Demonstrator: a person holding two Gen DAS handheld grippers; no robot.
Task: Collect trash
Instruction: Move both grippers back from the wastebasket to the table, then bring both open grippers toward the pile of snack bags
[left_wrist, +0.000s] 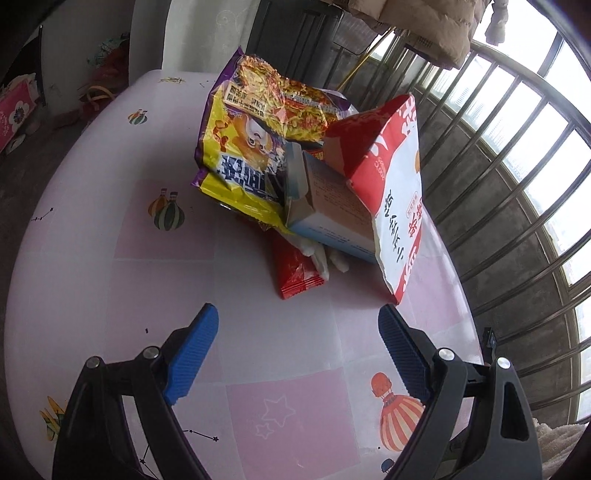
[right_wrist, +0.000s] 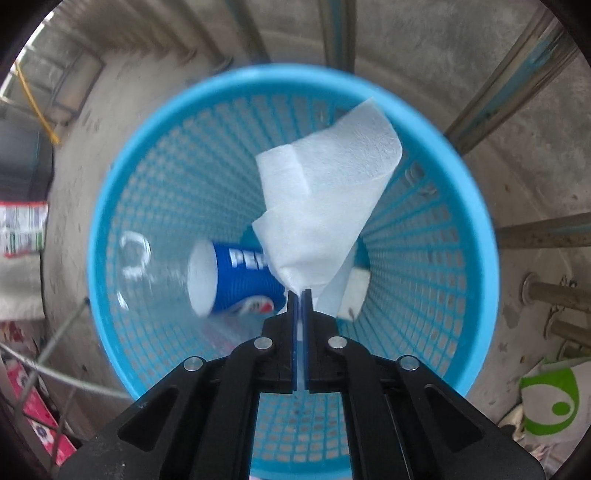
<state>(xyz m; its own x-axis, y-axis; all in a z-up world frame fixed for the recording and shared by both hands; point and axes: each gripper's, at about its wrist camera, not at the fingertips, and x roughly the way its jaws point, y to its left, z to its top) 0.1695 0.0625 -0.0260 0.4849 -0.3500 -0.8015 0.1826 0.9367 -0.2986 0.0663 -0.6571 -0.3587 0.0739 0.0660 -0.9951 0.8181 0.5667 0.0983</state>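
Note:
In the left wrist view a trash pile sits on the pink table (left_wrist: 110, 266): a yellow-purple snack bag (left_wrist: 251, 140), a red-white bag (left_wrist: 388, 192), a light blue box (left_wrist: 328, 206), a red wrapper (left_wrist: 295, 269) and some white tissue (left_wrist: 321, 254). My left gripper (left_wrist: 299, 321) is open and empty, just short of the red wrapper. In the right wrist view my right gripper (right_wrist: 300, 293) is shut on a white tissue (right_wrist: 325, 199) and holds it over a blue mesh basket (right_wrist: 461, 206). A blue Pepsi cup (right_wrist: 236, 280) lies inside the basket.
A metal window railing (left_wrist: 498, 166) runs along the table's right side. The basket stands on a concrete floor (right_wrist: 517, 110) with metal bars around it. A green-white bag (right_wrist: 554, 398) lies at the right, pink boxes (right_wrist: 33, 413) at the left.

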